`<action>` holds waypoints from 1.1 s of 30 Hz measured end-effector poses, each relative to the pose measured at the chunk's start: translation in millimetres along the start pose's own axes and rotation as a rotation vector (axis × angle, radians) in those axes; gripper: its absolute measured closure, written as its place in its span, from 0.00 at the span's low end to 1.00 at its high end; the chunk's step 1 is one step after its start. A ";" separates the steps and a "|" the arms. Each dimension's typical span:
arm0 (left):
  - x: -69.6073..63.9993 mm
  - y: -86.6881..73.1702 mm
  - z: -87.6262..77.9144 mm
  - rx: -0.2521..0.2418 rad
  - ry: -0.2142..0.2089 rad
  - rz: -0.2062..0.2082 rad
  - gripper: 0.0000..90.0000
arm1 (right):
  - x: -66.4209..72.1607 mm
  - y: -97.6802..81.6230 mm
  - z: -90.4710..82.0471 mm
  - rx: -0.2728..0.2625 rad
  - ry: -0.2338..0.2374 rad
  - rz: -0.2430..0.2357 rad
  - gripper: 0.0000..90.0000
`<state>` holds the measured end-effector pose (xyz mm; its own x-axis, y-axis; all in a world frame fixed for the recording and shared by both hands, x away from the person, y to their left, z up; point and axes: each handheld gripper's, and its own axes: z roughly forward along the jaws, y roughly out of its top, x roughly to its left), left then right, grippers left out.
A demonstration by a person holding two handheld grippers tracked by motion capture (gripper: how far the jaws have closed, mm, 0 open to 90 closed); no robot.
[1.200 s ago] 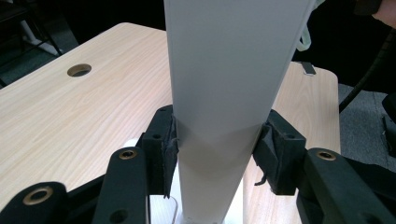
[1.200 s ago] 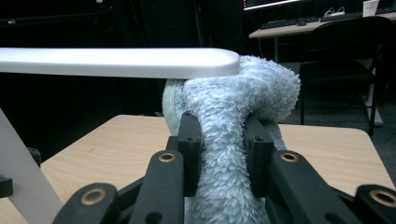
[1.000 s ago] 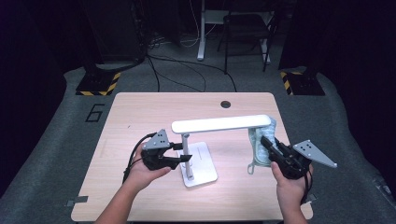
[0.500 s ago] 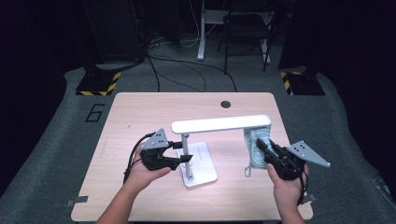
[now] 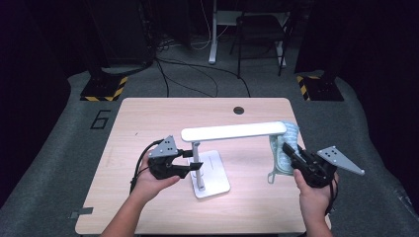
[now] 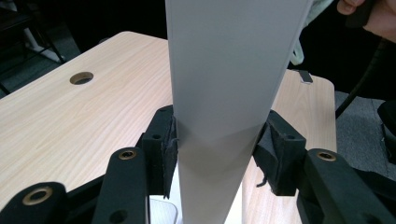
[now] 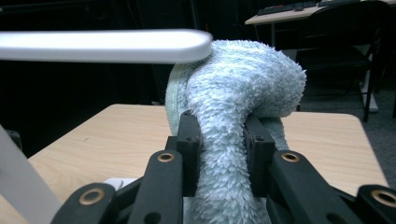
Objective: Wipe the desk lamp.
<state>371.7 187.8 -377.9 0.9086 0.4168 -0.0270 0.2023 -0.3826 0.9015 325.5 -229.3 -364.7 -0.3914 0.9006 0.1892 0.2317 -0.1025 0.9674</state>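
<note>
Hand-held grippers at work on our surface (image 5: pixel 148 118): left hand-held gripper (image 5: pixel 193 160) closing around the desk lamp (image 5: pixel 232 132) post, right hand-held gripper (image 5: pixel 290 153) clamped on a blue microfibre cloth (image 7: pixel 243 93) against the lamp head.

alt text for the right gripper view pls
The right gripper pinches a fluffy light blue cloth between its two black jaws, and the cloth bulges up against the end of a white lamp head. A light wooden table lies below, with a dark room behind.
</note>
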 end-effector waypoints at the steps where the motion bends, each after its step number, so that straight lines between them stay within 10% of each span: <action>1: -0.2 -0.5 0.1 -0.007 0.008 -0.004 0.58 | -2.1 2.8 -2.0 -0.005 -0.004 0.001 0.81; 33: 1.5 4.5 -7.8 -0.034 -0.006 0.004 0.58 | -5.3 31.2 -9.0 0.001 0.003 -0.055 0.81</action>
<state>371.1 193.1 -370.5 0.9114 0.4106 -0.0261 0.1867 -0.3561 0.9156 326.8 -241.1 -334.0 -0.4060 0.9038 0.1357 0.2104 -0.0521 0.9762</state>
